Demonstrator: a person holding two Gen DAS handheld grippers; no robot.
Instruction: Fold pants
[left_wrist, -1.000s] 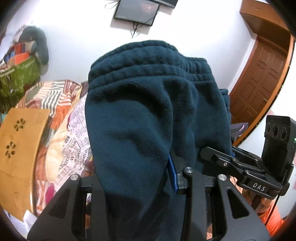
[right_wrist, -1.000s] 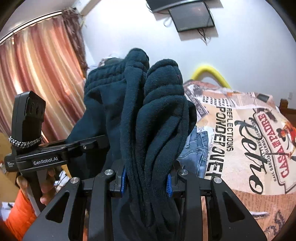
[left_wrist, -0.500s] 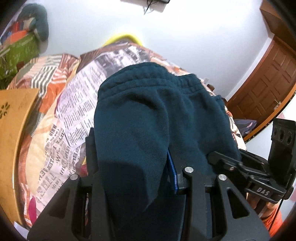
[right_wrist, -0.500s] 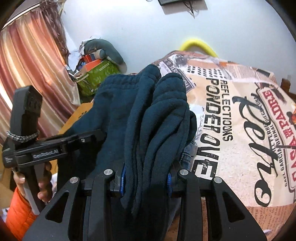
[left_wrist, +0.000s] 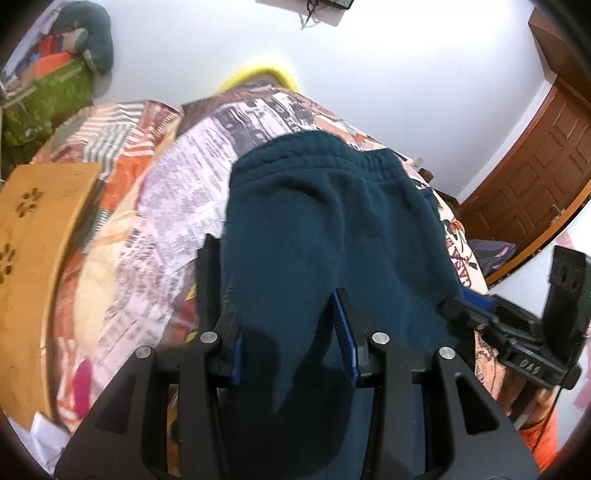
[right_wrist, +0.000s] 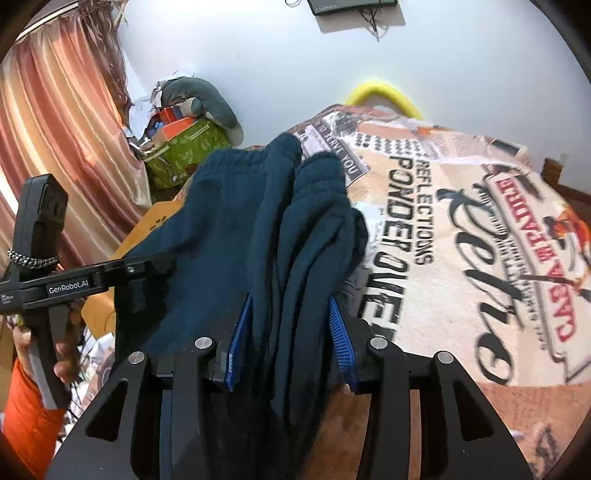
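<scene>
Two grippers hold the teal pants (left_wrist: 332, 229): your left gripper (left_wrist: 291, 332) and right gripper (right_wrist: 291, 332), jaws just loosening, cloth between them, waistband pointing away over the printed bedspread (right_wrist: 461, 240) below.

I read "GenRobot.AI" on the left gripper (right_wrist: 68, 288). The bedspread (right_wrist: 461, 295) carries "REFLECTIONS", "PONDER OVER", a big script "Retro" and red "CASA DE PADRE"; its small newsprint is too fine for me to read.
</scene>
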